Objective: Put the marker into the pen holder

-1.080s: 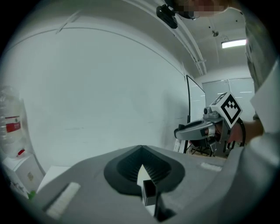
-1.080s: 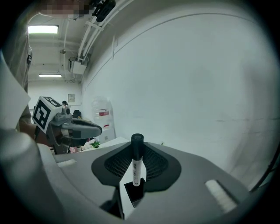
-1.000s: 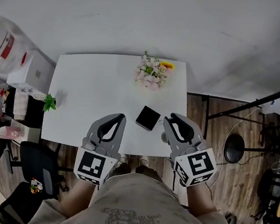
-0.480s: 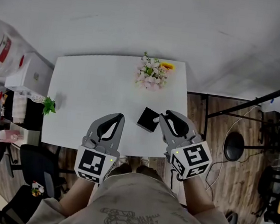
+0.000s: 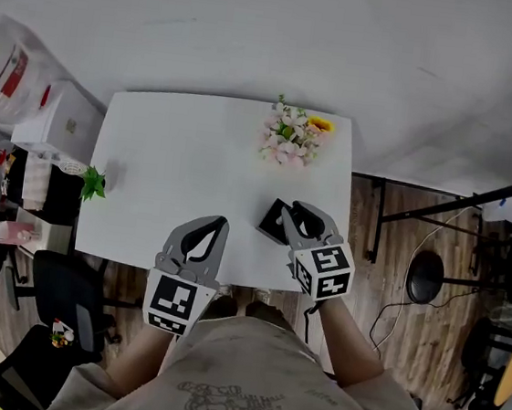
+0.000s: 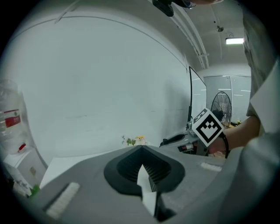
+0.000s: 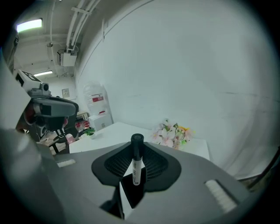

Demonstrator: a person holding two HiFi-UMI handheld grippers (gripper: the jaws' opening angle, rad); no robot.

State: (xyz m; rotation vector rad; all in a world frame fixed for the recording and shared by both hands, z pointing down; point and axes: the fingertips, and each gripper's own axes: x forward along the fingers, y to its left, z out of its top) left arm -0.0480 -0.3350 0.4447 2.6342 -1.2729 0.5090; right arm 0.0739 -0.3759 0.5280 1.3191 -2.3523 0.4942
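Note:
My right gripper hangs over the black square pen holder near the table's front right edge. In the right gripper view its jaws are shut on the marker. The marker has a white barrel and a black cap and stands upright, cap up. Its lower end is just above or inside the black pen holder; I cannot tell which. My left gripper is shut with nothing in it at the table's front edge, left of the holder. In the left gripper view, the left gripper has its jaws meeting at the tip.
A bunch of pink and yellow flowers stands at the back of the white table. A small green plant sits at its left edge. Shelves with boxes stand to the left, a fan base to the right.
My right gripper has moved left and forward with the marker, from beside the pen holder to over it. The left gripper has hardly moved.

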